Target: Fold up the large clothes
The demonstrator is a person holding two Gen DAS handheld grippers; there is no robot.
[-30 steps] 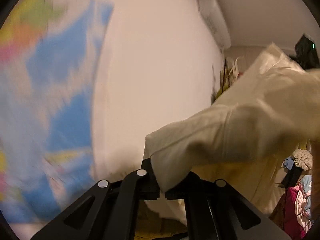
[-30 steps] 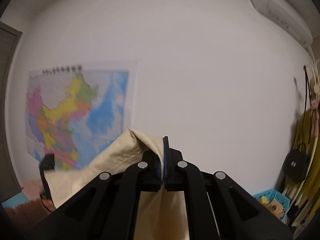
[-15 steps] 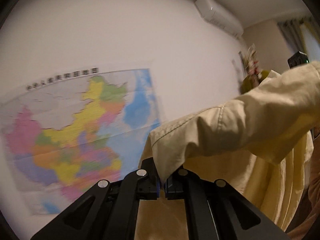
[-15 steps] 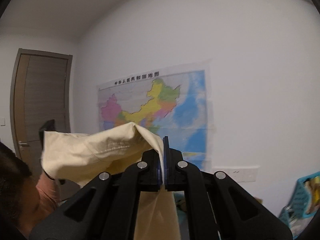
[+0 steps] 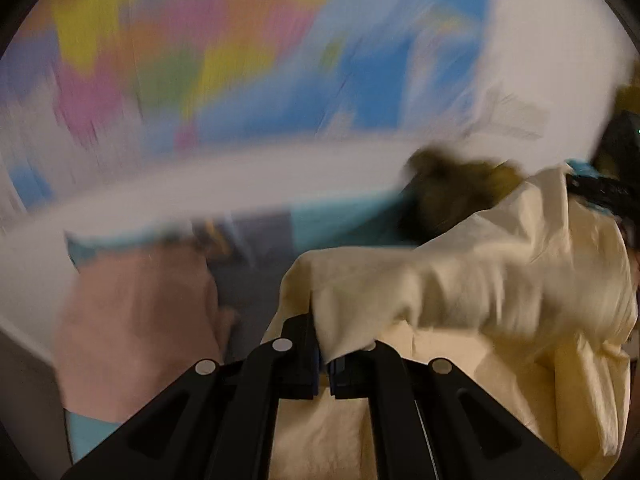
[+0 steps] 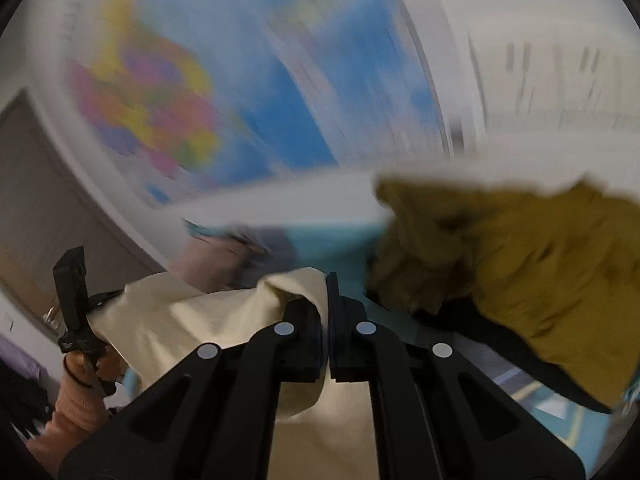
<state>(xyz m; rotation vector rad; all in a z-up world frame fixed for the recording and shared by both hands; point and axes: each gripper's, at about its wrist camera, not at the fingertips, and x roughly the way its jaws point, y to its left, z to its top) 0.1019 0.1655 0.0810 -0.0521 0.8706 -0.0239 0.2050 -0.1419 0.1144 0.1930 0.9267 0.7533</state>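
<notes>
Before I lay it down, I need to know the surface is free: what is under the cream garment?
Under the cream garment only teal surface shows beyond its edge, with a mustard garment lying nearby. Directly beneath, the cloth hides everything.

The left gripper [image 5: 325, 364] pinches a cream garment [image 5: 480, 280] (background map [image 5: 240, 60] blurred).

Wall map [image 5: 248, 60], multicoloured with blue sea, heavily motion-blurred, on the white wall [image 6: 532, 8]. Mustard-yellow garment [image 6: 540, 264] heaped at right on a teal surface [image 6: 332, 244], with a dark strap or cloth under its lower edge. Pink cloth lump [image 5: 136, 328] at left, blurred. Grey-brown door [image 6: 36, 200] at far left. White wall plate [image 5: 516, 116] right of the map, smeared.
</notes>
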